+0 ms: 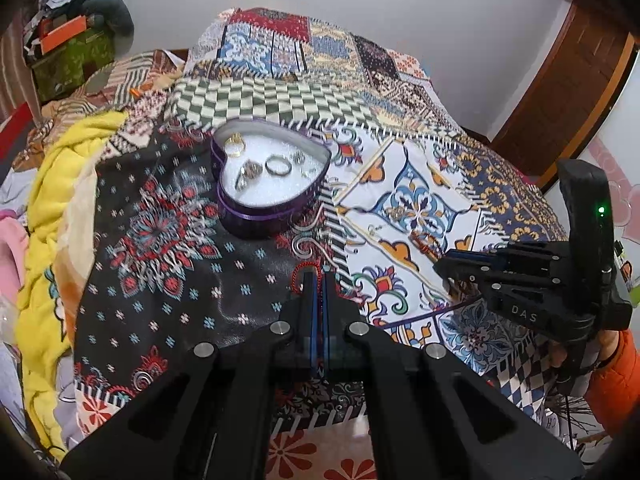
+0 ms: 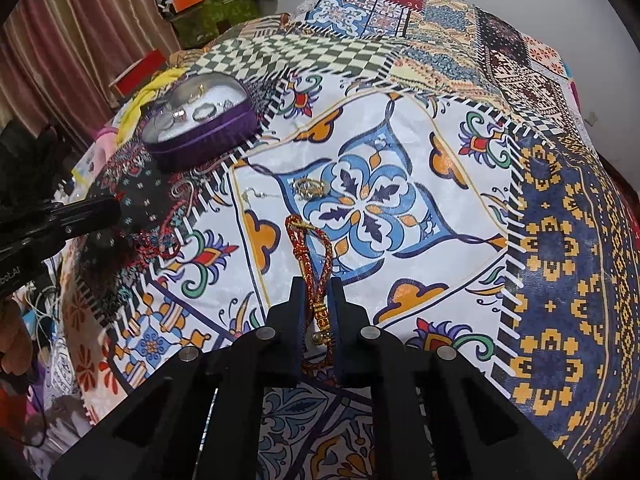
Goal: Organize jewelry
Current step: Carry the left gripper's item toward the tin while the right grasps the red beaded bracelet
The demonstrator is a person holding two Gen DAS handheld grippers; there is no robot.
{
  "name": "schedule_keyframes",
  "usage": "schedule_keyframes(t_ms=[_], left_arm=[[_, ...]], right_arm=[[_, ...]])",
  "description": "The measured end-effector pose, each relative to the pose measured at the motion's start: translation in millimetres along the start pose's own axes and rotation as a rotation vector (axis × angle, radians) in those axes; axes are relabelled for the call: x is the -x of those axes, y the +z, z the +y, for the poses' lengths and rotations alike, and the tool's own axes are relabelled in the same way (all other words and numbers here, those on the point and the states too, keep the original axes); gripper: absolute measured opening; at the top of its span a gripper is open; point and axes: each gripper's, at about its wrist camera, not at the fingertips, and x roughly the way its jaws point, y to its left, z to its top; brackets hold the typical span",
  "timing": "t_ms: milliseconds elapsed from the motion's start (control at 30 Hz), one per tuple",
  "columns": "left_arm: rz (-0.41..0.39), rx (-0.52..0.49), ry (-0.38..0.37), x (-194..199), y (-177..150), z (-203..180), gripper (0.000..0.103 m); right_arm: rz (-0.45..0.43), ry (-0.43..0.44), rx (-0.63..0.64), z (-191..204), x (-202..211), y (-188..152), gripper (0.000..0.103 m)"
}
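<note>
The right gripper (image 2: pixel 318 280) pinched a red-and-gold braided cord bracelet (image 2: pixel 308 240) on the patchwork bedspread (image 2: pixel 440 208), nearer than the heart-shaped purple box (image 1: pixel 272 184). The left gripper (image 1: pixel 319 276) was pressed together, apparently on a red beaded strand (image 1: pixel 298 276). Beyond the bracelet lay gold rings (image 2: pixel 310 189); farther still, the box held several rings (image 1: pixel 256 170).

Printed cloth bedspread (image 2: pixel 400 152), smooth, faintly sheened. Heart-shaped box (image 1: pixel 264 216) walled in glossy purple metal, lined with white foam. Rings (image 1: pixel 279 167) of polished metal. Braided cord bracelet (image 2: pixel 316 256), matt.
</note>
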Motion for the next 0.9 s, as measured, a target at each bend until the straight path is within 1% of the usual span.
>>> schedule_keyframes(t_ms=[367, 700, 800, 900], left_arm=[[-0.124, -0.041, 0.011, 37.1, 31.7, -8.4, 0.0], [-0.237, -0.099, 0.044, 65.2, 67.1, -14.7, 0.0], [-0.258, -0.108, 0.05, 68.4, 75.6, -14.8, 0.0], [-0.256, -0.111, 0.042, 66.5, 80.0, -13.5, 0.0]], right_arm=[[-0.116, -0.042, 0.022, 5.8, 34.1, 19.7, 0.009], [-0.218, -0.028, 0.035, 18.9, 56.4, 51.6, 0.009], [-0.247, -0.018, 0.048, 26.4, 60.5, 60.6, 0.009], [-0.27, -0.01, 0.065, 34.3, 63.5, 67.7, 0.009]])
